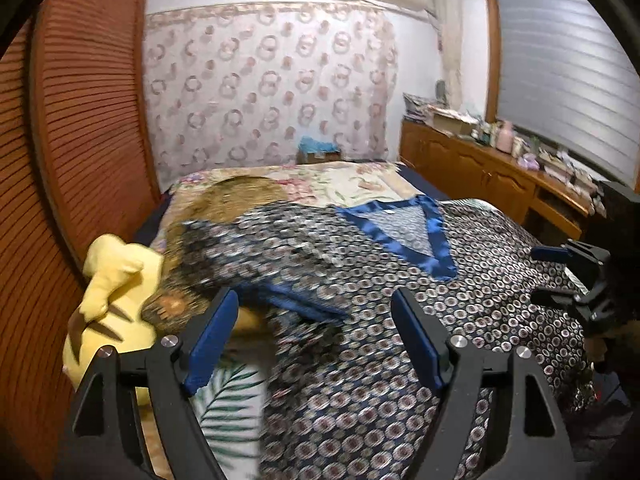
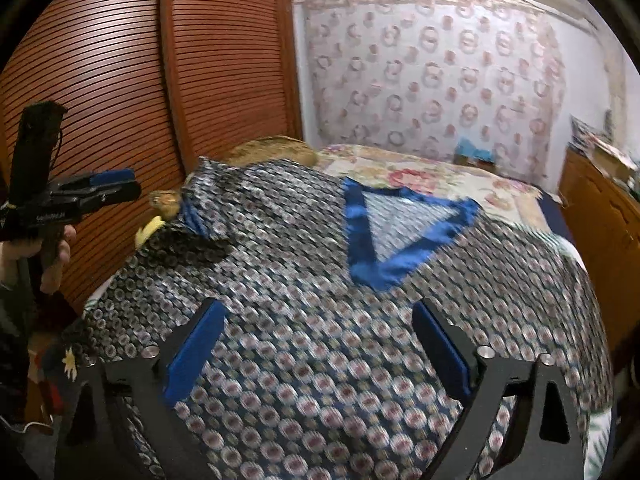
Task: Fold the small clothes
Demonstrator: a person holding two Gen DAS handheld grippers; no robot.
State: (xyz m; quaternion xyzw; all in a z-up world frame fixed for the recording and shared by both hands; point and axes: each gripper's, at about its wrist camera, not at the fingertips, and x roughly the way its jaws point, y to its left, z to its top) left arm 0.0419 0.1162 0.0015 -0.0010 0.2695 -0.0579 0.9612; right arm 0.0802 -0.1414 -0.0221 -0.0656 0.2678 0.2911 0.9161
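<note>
A navy top (image 1: 400, 360) printed with small rings and trimmed with a blue satin V-neck (image 1: 432, 248) lies spread over the bed. Its left sleeve (image 1: 256, 256) is folded inward, and the blue cuff ends just beyond my left gripper (image 1: 314, 304). That gripper is open, with neither pad touching the cloth. In the right wrist view my right gripper (image 2: 318, 312) hovers open over the top's lower body (image 2: 320, 380), with nothing between its pads. The V-neck (image 2: 360, 236) lies ahead of it. The left gripper (image 2: 128, 186) shows at the far left, held by a hand.
A yellow plush toy (image 1: 112, 292) and a brown pillow (image 1: 240, 196) lie at the bed's left side, against a louvred wooden wardrobe (image 1: 80, 120). The floral bedsheet (image 1: 360, 180) stretches behind the top. A cluttered wooden sideboard (image 1: 480, 168) runs along the right, under a window.
</note>
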